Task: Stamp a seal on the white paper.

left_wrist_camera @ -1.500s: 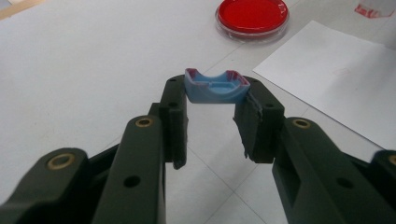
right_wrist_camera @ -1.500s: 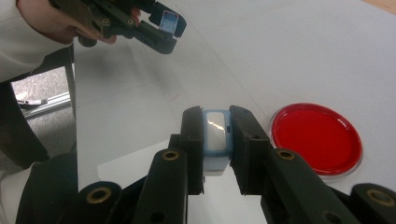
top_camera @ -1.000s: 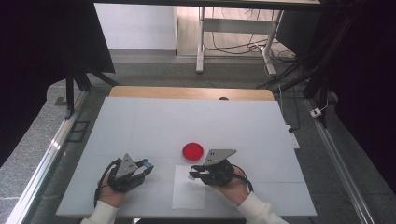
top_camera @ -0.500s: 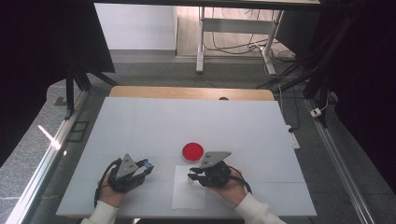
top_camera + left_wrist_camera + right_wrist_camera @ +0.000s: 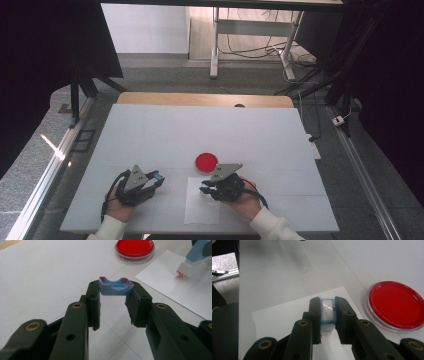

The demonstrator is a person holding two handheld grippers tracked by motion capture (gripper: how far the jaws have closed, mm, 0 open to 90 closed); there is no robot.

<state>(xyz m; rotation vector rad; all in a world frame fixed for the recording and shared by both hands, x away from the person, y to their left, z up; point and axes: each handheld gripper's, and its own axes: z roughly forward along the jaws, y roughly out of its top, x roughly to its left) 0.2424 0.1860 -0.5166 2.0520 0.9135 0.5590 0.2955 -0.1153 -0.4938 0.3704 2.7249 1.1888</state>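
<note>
The right gripper (image 5: pixel 327 315) has its jaws clamped on a light-blue plastic stamp (image 5: pixel 327 312), pressing it onto the white paper sheet (image 5: pixel 202 207) just beside the round red ink dish (image 5: pixel 206 161), probably to print. The left gripper (image 5: pixel 113 303) pinches the stamp's blue cap (image 5: pixel 116 286) aside, left of the sheet.

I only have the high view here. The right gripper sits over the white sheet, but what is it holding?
Observer: The right gripper is shut on a light blue stamp, held between its jaws above the white paper sheet.
Operator: And the left one?
Observer: The left gripper is shut on the blue stamp cap; red ink stains the cap's rim.
Operator: Is the stamp face down on the paper?
Observer: From the left gripper view, the stamp's reddish end points down at the sheet, at or just above it; contact cannot be told.
Operator: Where is the red ink dish?
Observer: The red ink dish stands on the table just off the sheet's edge.
</note>
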